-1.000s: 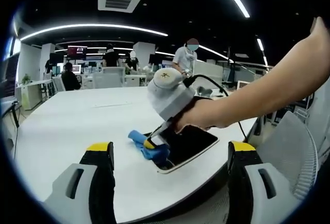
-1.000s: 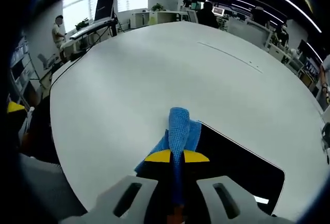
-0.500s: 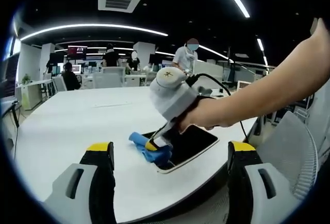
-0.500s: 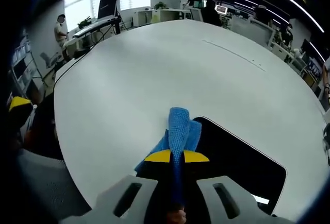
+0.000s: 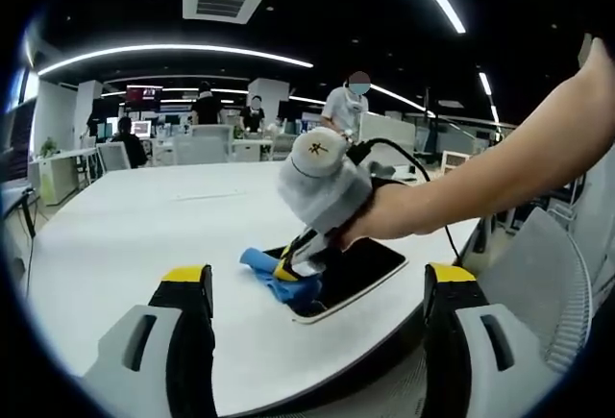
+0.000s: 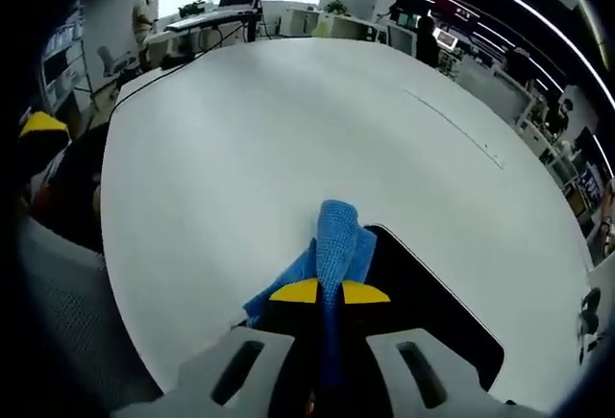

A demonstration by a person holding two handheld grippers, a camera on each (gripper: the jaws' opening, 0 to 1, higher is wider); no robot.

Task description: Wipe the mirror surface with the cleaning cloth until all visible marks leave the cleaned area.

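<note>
A dark rectangular mirror (image 5: pixel 354 271) (image 6: pixel 423 303) with a pale rim lies flat on the white table (image 5: pixel 144 235). My right gripper (image 6: pixel 330 292) is shut on the blue cleaning cloth (image 6: pixel 332 240), pressing it onto the mirror's corner. In the left gripper view that same gripper (image 5: pixel 285 269) comes in from the right, held by a person's hand (image 5: pixel 384 216), with the cloth (image 5: pixel 279 279) bunched at the mirror's near-left edge. My left gripper (image 5: pixel 317 288) hangs open in front of the table, its yellow-tipped fingers (image 5: pixel 187 279) wide apart and holding nothing.
The large white table (image 6: pixel 240 139) spreads beyond the mirror. Its front edge (image 5: pixel 317 370) runs close to my left gripper. A mesh chair back (image 5: pixel 543 283) stands at the right. Desks, monitors and several people (image 5: pixel 348 106) fill the office behind.
The right gripper has tilted and shifted slightly with the cloth at the mirror's corner; its view now looks more steeply down at the table. The left gripper has stayed still.
</note>
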